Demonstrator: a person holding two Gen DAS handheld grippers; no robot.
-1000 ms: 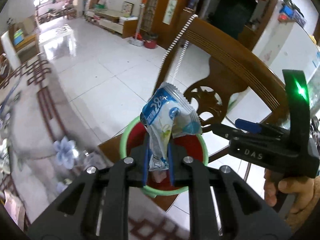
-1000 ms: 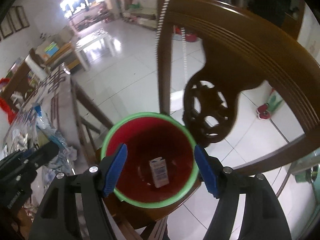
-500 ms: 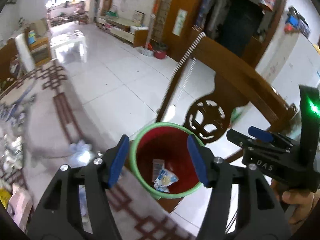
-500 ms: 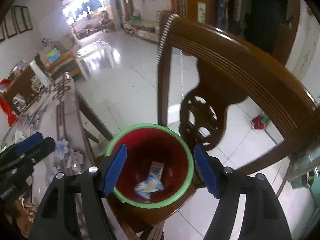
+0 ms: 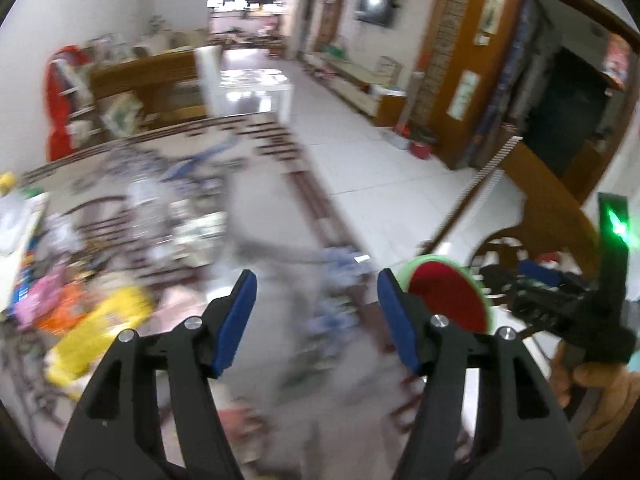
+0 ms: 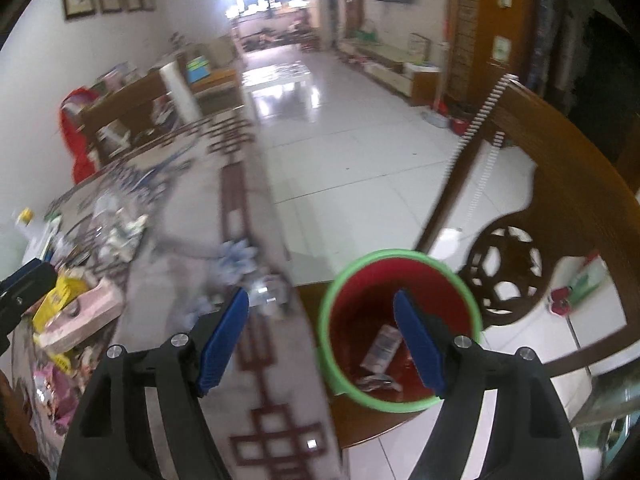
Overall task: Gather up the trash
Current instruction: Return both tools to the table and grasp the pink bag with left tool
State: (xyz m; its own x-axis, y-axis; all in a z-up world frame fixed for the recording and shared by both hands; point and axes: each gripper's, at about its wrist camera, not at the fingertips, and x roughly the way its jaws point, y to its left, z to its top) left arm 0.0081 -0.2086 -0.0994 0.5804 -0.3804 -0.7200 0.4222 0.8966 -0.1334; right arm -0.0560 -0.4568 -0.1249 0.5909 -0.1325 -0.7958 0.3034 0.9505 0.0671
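- Left gripper: angled downward over the cluttered counter; jaws released, empty.
- Right gripper: angled downward beside the red bin; jaws opening, empty.

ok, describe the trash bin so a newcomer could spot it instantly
Find the carved wooden chair beside the patterned table. On its seat stands the bin, a round bucket, red inside with a bright green rim, a few wrappers lying at its bottom. Nothing else nearby is a red open container; the remaining litter is spread loose on the table.
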